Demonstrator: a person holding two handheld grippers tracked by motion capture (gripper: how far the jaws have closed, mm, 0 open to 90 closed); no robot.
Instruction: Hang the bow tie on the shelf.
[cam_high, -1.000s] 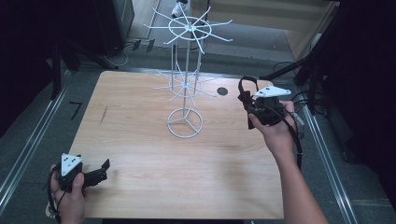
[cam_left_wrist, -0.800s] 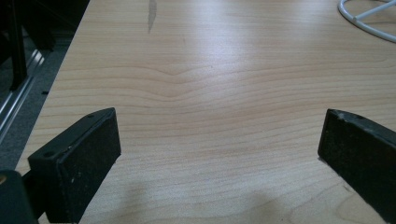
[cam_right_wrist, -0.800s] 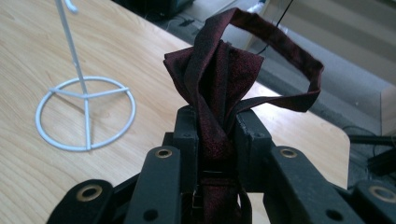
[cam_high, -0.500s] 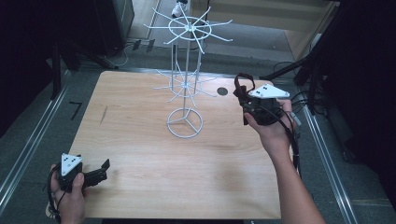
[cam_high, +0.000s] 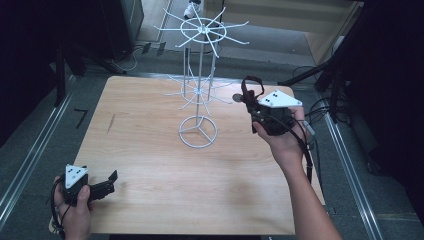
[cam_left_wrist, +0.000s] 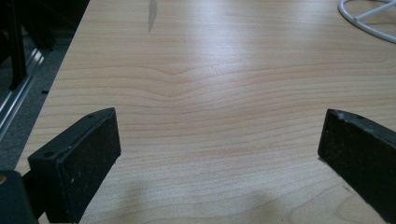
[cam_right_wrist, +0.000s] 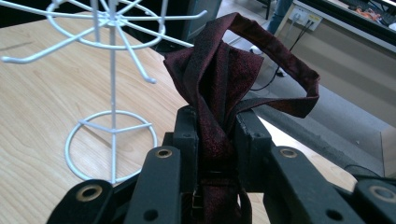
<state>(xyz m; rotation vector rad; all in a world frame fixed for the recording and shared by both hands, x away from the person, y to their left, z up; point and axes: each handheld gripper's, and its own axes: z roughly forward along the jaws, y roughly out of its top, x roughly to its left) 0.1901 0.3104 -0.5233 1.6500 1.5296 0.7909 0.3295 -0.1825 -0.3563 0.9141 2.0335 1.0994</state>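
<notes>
Since a second ago the right hand-held gripper (cam_high: 257, 102) has drifted slightly toward the white wire rack (cam_high: 199, 90), pinching a dark red bow tie (cam_right_wrist: 219, 88). Its strap loop stands above the jaws, unhung. Hanging seems left. The left hand-held gripper (cam_high: 102, 186) rests spread on the bench (cam_high: 150, 150).
</notes>
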